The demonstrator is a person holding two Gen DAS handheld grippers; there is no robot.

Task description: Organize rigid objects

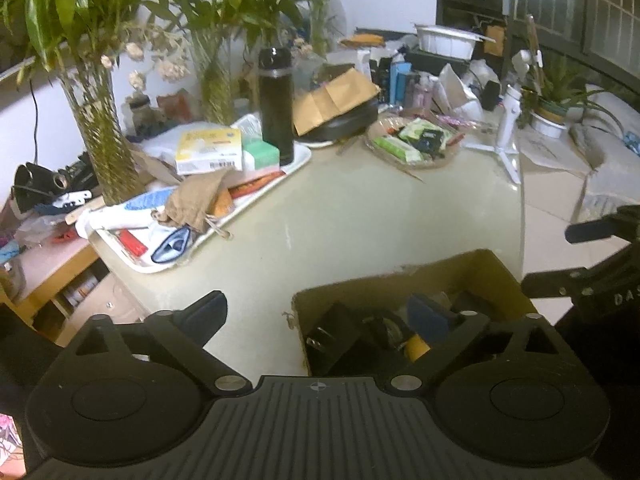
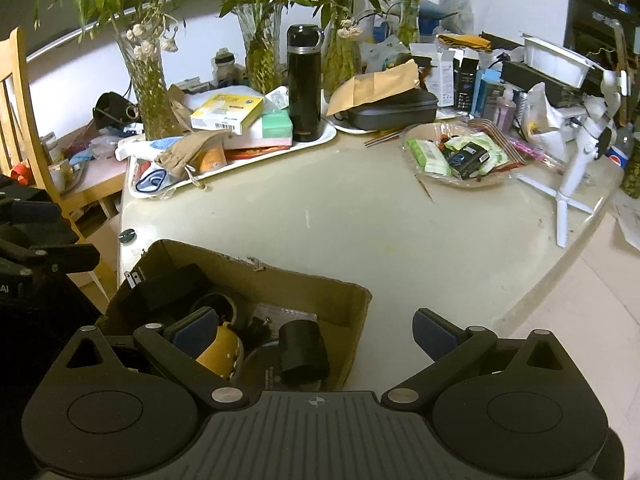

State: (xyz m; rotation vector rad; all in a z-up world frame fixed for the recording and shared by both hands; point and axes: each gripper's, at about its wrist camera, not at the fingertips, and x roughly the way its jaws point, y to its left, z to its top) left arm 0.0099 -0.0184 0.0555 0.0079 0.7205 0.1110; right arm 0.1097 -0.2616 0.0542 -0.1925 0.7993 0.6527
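Cardboard box (image 2: 352,312) below both wide-open tongs: left tongs (image 1: 320,312), right tongs (image 2: 316,330).

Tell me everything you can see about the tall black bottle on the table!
The black bottle is tall, round and shiny, like a thermos. It has a black cap with a loop handle and a silvery ring beneath it. It stands upright with the cap on, on a white tray at the far side of the table, beside a pale green box. No gripper touches it.
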